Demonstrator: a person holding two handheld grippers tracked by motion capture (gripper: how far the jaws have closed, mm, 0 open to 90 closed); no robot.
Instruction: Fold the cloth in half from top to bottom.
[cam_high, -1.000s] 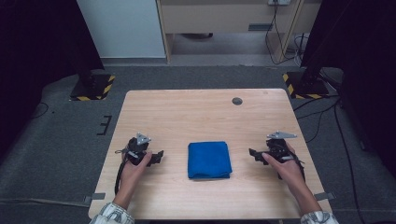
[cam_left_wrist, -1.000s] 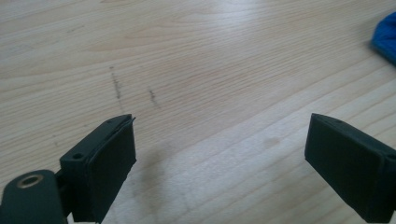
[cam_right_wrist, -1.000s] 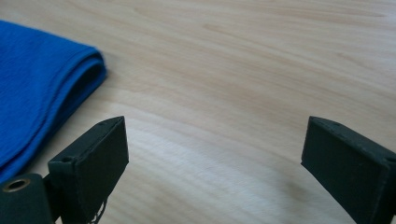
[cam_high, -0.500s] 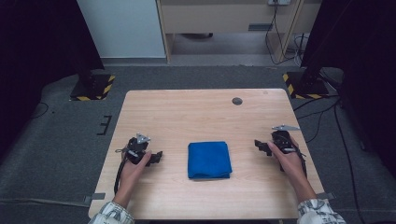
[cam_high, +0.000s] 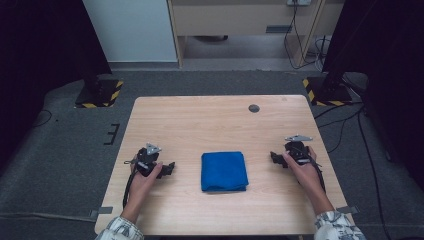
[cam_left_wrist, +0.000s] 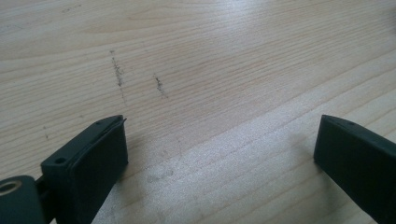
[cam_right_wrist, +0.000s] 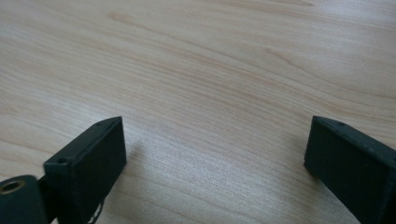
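A folded blue cloth (cam_high: 224, 171) lies flat in the middle of the wooden table (cam_high: 210, 120). My left gripper (cam_high: 170, 167) rests low on the table left of the cloth and points toward it, a short gap away. Its jaws have just been opening and stand wide apart over bare wood in the left gripper view (cam_left_wrist: 219, 126), with nothing between them. My right gripper (cam_high: 274, 157) sits right of the cloth and points at it from a similar distance. It is open too, with bare wood between its jaws (cam_right_wrist: 215, 123).
A small dark round insert (cam_high: 254, 108) sits in the tabletop at the far right. Faint dark scuff marks (cam_left_wrist: 117, 74) streak the wood ahead of the left gripper. Two stand bases with yellow-black stripes (cam_high: 97, 95) (cam_high: 327, 90) flank the table's far corners.
My right gripper has shifted a little to the right, away from the cloth. The left hand has stayed in place and the cloth has not moved.
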